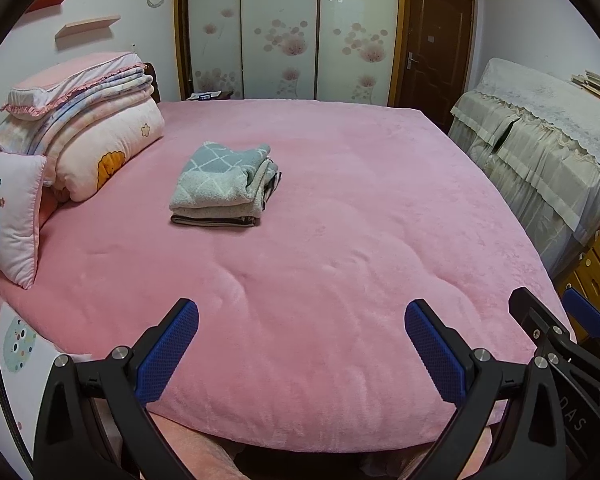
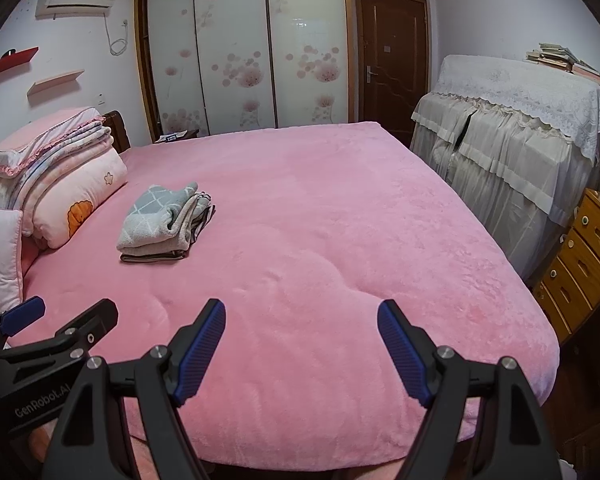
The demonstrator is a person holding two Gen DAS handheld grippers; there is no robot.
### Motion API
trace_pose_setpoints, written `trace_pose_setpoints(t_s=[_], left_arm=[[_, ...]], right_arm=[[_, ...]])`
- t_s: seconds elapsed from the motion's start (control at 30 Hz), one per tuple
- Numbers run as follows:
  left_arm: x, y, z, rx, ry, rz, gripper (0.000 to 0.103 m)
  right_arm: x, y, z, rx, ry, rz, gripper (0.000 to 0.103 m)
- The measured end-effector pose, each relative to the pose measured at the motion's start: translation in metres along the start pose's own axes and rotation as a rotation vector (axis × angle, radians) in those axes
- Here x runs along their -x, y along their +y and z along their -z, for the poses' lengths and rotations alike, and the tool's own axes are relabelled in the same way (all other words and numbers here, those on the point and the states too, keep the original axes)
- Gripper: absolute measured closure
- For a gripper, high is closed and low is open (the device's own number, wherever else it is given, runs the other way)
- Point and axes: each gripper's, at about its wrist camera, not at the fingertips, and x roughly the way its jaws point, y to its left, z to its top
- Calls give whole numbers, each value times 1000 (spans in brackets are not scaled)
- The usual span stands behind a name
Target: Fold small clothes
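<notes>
A small stack of folded clothes (image 1: 224, 184) lies on the pink bed (image 1: 340, 240), left of the middle; a grey piece with a white lattice pattern is on top, beige and dark striped pieces under it. The same stack (image 2: 166, 224) shows in the right wrist view. My left gripper (image 1: 302, 320) hovers over the bed's near edge, open, nothing between its blue pads. My right gripper (image 2: 302, 316) is beside it to the right, also open and holding nothing. Both are well short of the stack.
Folded quilts and pillows (image 1: 80, 132) are piled at the bed's left end. A lace-covered piece of furniture (image 2: 520, 128) and a wooden drawer chest (image 2: 580, 256) stand to the right. Sliding wardrobe doors (image 1: 284, 32) and a brown door (image 1: 436, 44) are behind.
</notes>
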Motion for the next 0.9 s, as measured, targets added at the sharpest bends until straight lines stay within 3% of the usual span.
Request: trace_pose_setpoints(t_s=[0.9], left_arm=[[-2, 1, 5, -2, 24, -12, 0]], right_arm=[[0, 1, 2, -10, 13, -8, 24]])
